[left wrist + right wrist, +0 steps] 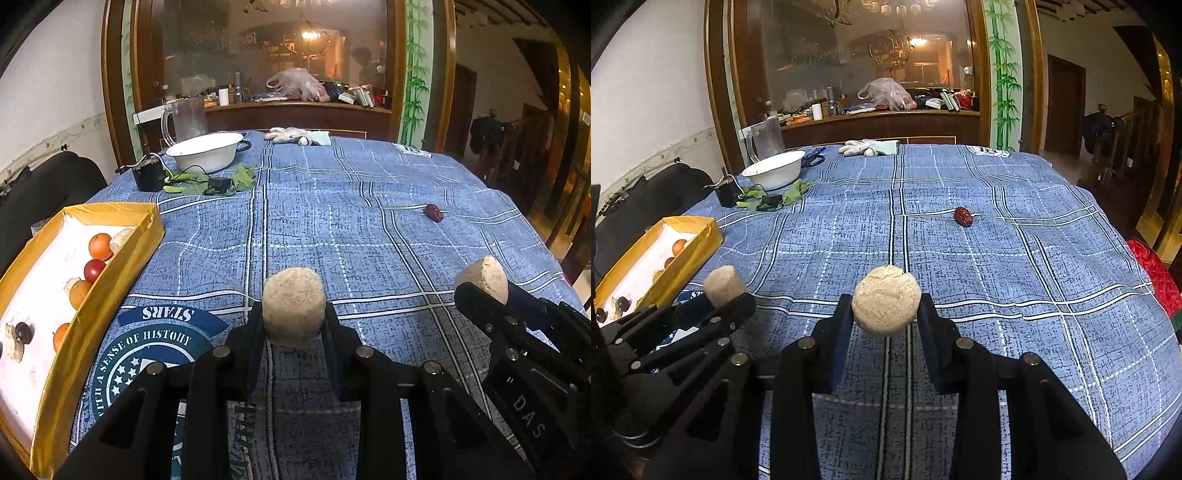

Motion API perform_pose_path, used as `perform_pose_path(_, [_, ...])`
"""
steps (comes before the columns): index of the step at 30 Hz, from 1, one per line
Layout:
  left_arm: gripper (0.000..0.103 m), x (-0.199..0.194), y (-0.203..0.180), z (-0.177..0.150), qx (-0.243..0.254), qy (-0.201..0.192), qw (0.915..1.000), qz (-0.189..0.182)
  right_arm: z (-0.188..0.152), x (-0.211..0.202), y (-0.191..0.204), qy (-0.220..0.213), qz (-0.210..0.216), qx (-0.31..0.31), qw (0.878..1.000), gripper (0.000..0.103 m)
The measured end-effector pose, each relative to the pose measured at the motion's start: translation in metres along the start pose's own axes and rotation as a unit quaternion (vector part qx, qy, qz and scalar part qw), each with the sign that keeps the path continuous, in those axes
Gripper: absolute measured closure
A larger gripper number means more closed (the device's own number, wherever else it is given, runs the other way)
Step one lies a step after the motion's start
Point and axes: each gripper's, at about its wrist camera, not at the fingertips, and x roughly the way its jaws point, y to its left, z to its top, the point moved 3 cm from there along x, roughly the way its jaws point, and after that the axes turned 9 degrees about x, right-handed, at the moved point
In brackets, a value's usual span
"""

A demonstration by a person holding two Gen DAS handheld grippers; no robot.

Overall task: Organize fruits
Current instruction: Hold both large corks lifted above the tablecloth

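Left gripper [293, 314] clamped on beige chunk [293, 308], right gripper [886, 308] likewise on second chunk [886, 300]; both aloft over blue cloth [369, 236], likely bound for yellow box [92, 295] holding oranges [99, 245]. Red date [963, 216] loose, well apart.

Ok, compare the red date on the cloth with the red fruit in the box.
The red date is dark, wrinkled and oblong; the red fruit is bright, smooth and round. The date lies alone on the blue tablecloth; the fruit sits in the yellow box among oranges. Neither is gripped.
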Motion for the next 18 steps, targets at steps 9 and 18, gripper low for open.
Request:
perform_pose_path(9, [0.074, 0.0009, 0.0011, -0.0012, -0.006, 0.003, 1.0000, -0.003, 0.0002, 0.0004, 0.0004, 0.001, 0.000, 0.001, 1.000, 0.066])
perform_pose_path(18, [0.074, 0.0014, 0.0014, -0.0014, -0.006, 0.004, 1.0000, -0.004, -0.0001, -0.0001, 0.0003, 0.002, 0.001, 0.002, 1.000, 0.066])
